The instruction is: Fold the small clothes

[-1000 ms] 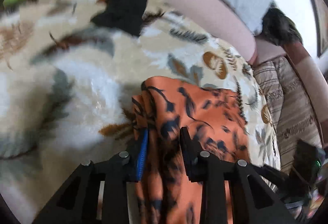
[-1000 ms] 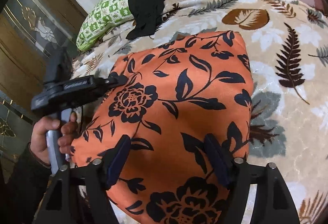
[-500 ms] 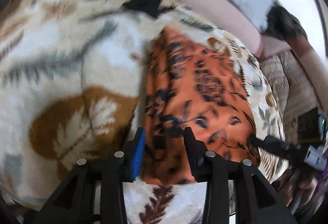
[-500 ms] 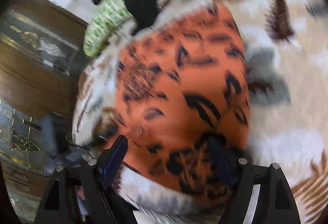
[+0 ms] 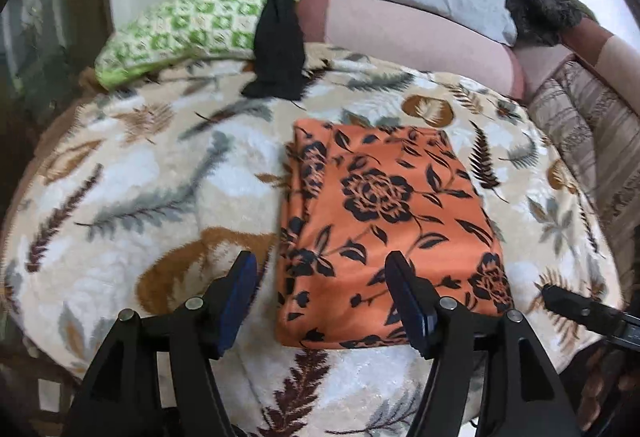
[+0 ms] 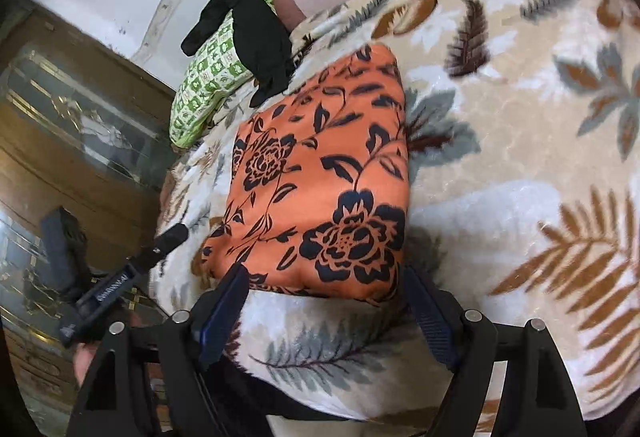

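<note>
The folded orange garment (image 5: 384, 233) lay flat on the fleecy leaf-print blanket (image 5: 132, 197), at twelve o'clock from the left gripper (image 5: 322, 293), whose fingers stood wide apart above its near edge, gripping nothing. The right gripper (image 6: 324, 301) was spread just as wide and empty, the smooth, black-flowered rectangle just ahead. At eleven o'clock, a limp black garment (image 5: 276, 41) draped a green checked pillow (image 5: 180, 29).
</note>
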A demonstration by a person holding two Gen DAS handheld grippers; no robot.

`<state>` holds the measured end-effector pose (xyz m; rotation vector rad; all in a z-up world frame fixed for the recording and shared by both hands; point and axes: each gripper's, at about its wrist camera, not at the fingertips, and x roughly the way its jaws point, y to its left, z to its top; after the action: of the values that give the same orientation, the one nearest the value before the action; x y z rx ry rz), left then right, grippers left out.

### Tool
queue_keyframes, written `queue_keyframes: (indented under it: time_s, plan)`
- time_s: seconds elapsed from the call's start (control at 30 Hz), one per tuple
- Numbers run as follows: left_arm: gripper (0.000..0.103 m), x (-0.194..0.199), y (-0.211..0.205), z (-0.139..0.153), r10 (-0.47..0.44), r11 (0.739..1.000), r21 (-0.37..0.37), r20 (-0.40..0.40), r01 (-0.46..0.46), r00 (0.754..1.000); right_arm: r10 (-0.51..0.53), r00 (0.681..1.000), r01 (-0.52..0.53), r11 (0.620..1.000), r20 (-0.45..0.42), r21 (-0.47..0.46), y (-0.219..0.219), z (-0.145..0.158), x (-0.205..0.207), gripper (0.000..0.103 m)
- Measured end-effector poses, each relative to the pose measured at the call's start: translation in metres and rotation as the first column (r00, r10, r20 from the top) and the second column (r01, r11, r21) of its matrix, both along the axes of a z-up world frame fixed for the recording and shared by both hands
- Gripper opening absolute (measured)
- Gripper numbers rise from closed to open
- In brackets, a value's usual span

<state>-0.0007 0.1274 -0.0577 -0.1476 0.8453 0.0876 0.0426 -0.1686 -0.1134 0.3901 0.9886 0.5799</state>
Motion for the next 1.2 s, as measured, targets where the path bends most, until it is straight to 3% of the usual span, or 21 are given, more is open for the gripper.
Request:
queue_keyframes:
  time_s: [0.23,0.33,0.43,0.47,0.67,0.73,0.83,0.9,0.97,1.1,1.2]
  plan:
    - [0.068,-0.006,0.0,0.004,0.019,1.0,0.019,0.006,-0.019,1.0,0.071,0.991,-0.065,0.997,0.112,-0.051,0.036,0.028,0.011,0.082]
    - [0.074,-0.004,0.003,-0.002,0.028,0.999,0.023,0.01,-0.028,1.0,0.081,0.992,-0.073,0.993,0.097,-0.088,0.051,0.014,0.03,0.083]
    - [0.078,0.003,0.011,-0.021,0.054,0.998,0.023,-0.03,-0.053,0.998,0.102,0.994,-0.109,0.963,-0.04,-0.247,0.07,-0.034,0.054,0.085]
    - [0.078,0.005,0.014,-0.028,0.057,0.998,0.023,-0.061,-0.055,0.996,0.106,0.994,-0.105,0.959,-0.008,-0.265,0.072,-0.031,0.05,0.085]
    - [0.078,0.007,0.027,-0.03,0.06,0.996,-0.062,-0.014,-0.061,0.998,0.092,0.994,-0.079,0.979,0.065,-0.189,0.057,0.012,0.042,0.085]
    - [0.078,0.018,0.026,-0.042,0.056,0.997,-0.054,-0.061,-0.06,0.997,0.074,0.996,-0.064,0.986,0.056,-0.155,0.052,0.018,0.051,0.085]
    - [0.08,0.035,0.023,-0.084,0.049,0.999,0.033,-0.2,-0.043,0.979,0.053,0.998,-0.05,0.996,0.033,-0.077,0.045,0.019,0.07,0.085]
    - [0.08,0.03,0.027,-0.076,0.063,0.998,-0.007,-0.167,-0.065,0.984,0.043,0.998,-0.044,0.999,-0.047,-0.024,0.04,0.0,0.087,0.086]
    - [0.08,0.026,0.029,-0.057,0.073,0.997,-0.016,-0.122,-0.076,0.99,0.03,0.985,-0.04,0.998,-0.168,-0.054,0.036,-0.022,0.102,0.087]
    - [0.08,0.031,0.022,-0.02,0.036,0.999,0.007,-0.009,-0.036,0.999,0.001,0.99,0.01,0.997,-0.138,0.074,0.01,-0.01,0.108,0.087]
    - [0.08,0.053,0.014,-0.013,-0.007,1.0,0.003,0.015,0.007,1.0,-0.068,0.988,0.077,0.995,-0.136,0.066,-0.009,-0.015,0.128,0.087]
